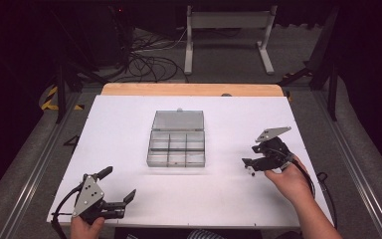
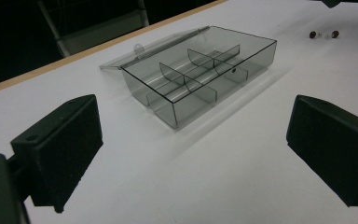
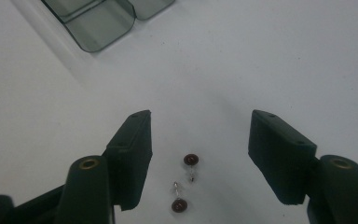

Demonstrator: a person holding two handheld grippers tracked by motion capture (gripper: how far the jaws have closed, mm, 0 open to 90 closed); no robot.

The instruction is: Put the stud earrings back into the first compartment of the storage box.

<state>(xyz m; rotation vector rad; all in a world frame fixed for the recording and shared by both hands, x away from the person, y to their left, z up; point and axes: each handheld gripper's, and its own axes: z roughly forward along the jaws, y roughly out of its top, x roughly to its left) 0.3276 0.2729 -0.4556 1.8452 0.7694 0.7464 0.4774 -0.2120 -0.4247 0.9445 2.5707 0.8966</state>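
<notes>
- Two grippers are in my hands; my left gripper [image 1: 119,186] rests at the near left corner of the white table [image 1: 129,124], its jaws wide apart with nothing between them; it points toward the box.
- In the middle of the table stands the clear compartment box [image 1: 177,148]; its lid [image 1: 178,120] is open and lies flat behind it.
- My right gripper [image 1: 247,166] is to the right of the box, well apart from it; its jaws stand half apart on either side of two small dark-headed earrings [image 3: 185,184]; the pads do not touch them; the earrings lie on the table, just beside each other.
</notes>
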